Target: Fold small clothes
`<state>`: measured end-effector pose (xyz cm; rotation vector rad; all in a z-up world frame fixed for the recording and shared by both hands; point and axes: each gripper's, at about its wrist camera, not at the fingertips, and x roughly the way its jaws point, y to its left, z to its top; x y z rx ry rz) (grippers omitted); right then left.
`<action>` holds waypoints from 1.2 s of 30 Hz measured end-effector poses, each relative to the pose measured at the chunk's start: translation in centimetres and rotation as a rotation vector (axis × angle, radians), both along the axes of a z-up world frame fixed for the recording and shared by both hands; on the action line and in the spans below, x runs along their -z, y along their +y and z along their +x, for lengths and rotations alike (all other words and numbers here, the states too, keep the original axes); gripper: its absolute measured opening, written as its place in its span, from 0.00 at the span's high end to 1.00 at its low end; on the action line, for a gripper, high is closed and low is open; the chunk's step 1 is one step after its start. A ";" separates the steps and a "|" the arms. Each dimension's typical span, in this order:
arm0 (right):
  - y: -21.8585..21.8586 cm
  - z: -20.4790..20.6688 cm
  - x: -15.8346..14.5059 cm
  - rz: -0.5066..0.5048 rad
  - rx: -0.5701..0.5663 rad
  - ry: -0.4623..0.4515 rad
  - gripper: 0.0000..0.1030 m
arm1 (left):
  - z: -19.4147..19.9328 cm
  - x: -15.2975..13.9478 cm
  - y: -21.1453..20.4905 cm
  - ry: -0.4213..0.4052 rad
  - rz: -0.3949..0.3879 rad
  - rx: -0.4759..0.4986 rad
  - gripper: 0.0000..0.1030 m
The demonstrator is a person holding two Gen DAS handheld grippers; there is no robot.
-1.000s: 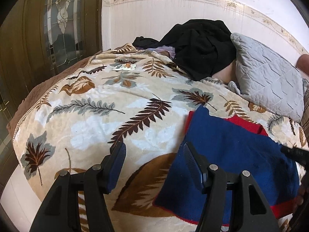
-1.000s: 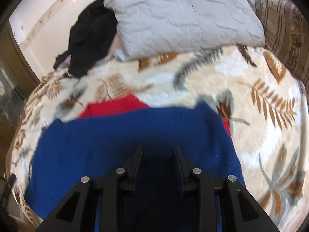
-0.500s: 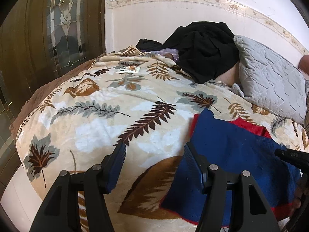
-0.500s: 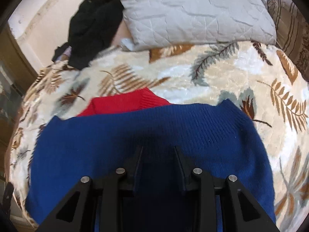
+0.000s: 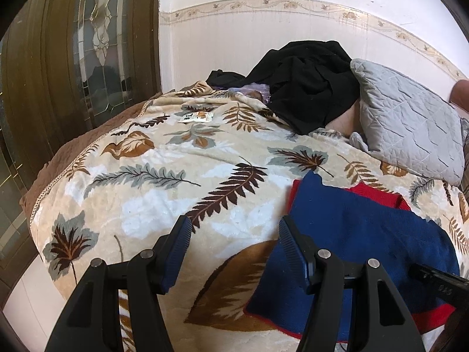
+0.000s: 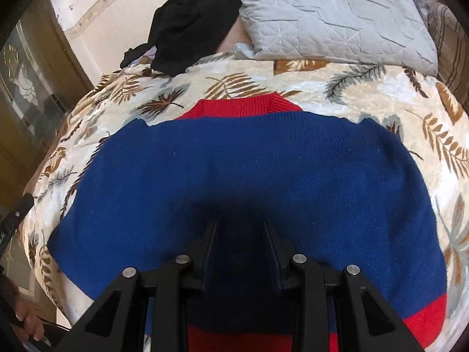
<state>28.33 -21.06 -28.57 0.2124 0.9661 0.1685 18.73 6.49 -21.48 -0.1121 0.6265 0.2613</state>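
Observation:
A small blue knit sweater point(image 6: 249, 161) with a red collar point(image 6: 243, 105) and a red hem point(image 6: 425, 316) lies flat on the leaf-print blanket point(image 5: 146, 176). My right gripper point(image 6: 239, 226) hovers close over its lower middle. The jaws stand a little apart and I see no fabric pinched between them. In the left wrist view the sweater point(image 5: 351, 234) lies at the right. My left gripper point(image 5: 233, 223) stands open over the bare blanket, its right finger at the sweater's left edge. Part of the right gripper point(image 5: 439, 278) shows at that view's right edge.
A grey quilted pillow point(image 5: 410, 129) and a heap of black clothes point(image 5: 307, 88) lie at the head of the bed by the wall. A small packet point(image 5: 196, 116) rests on the far blanket. A wooden door with leaded glass point(image 5: 96, 44) stands left. A hand point(image 6: 26, 319) shows low left.
The right gripper has moved in over the sweater, which now fills more of its view with the red collar showing fully. The left gripper has barely shifted. Both jaws kept their width.

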 end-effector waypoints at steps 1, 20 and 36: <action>-0.2 -0.2 -0.2 0.014 0.003 0.002 0.65 | -0.1 -0.1 -0.1 -0.003 0.005 0.002 0.39; -0.5 -3.7 -1.2 0.166 -0.085 -0.042 0.67 | -0.6 3.8 1.0 0.206 -0.196 0.084 0.34; 0.5 -0.6 3.0 0.367 -0.063 0.102 0.88 | 0.4 7.0 -0.5 0.290 -0.423 0.133 0.32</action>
